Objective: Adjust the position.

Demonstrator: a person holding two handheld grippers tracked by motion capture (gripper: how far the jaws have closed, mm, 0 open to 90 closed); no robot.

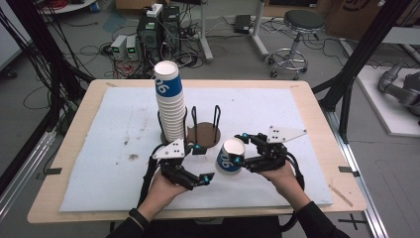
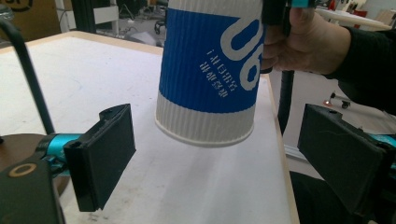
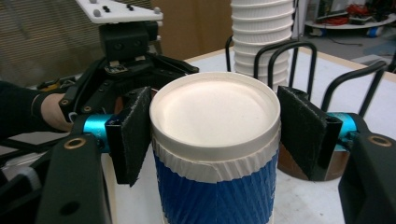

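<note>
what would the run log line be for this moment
right gripper: shut on blue and white ribbed paper cup, held off table | left gripper: open, empty, beside cup | tall white paper cup stack: in black wire holder

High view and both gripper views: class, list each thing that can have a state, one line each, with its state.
Right gripper: shut on the single cup.
Single cup: upside down, tilted, held above the mat, base toward the right gripper's camera.
Left gripper: open, jaws apart, nothing between the pads.
Cup stack: upright, cups nested upside down, standing in the holder.
Wire holder: upright on its round brown base.
White mat: flat, stained.
</note>
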